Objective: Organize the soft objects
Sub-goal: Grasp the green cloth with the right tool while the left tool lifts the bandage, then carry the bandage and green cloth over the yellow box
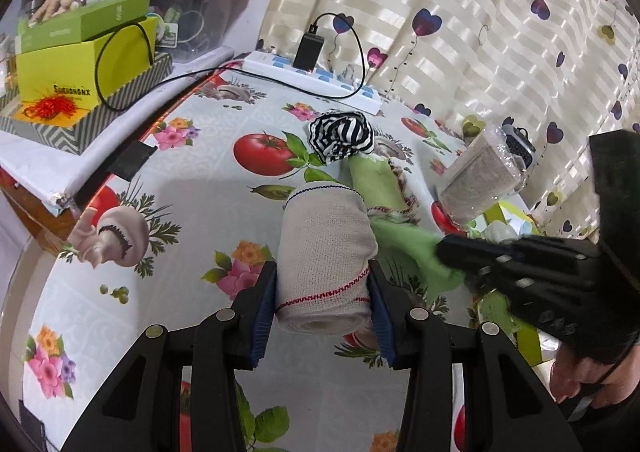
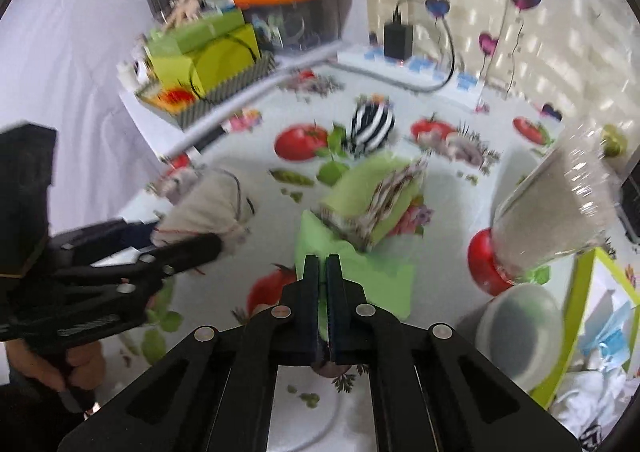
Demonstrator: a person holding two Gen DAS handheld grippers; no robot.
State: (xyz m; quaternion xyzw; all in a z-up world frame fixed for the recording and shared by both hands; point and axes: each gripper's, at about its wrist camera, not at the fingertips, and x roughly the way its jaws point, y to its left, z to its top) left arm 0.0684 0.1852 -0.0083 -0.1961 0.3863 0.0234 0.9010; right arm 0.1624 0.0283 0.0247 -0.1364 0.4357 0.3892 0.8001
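Left gripper [image 1: 322, 292]: jaws clamped on sides of bandage roll [image 1: 326, 252], held above counter [image 1: 192, 188]. Right gripper [image 2: 323, 268]: jaws pressed together, pinching corner of green cloth [image 2: 360, 272]; rest of cloth lies on counter beside striped sock ball [image 2: 370, 128].

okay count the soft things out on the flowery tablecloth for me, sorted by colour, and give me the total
Beige, bandage roll in the left gripper: 1
Green, cloth pinched by the right gripper: 1
Black and white striped, bundle: 1
Total: 3
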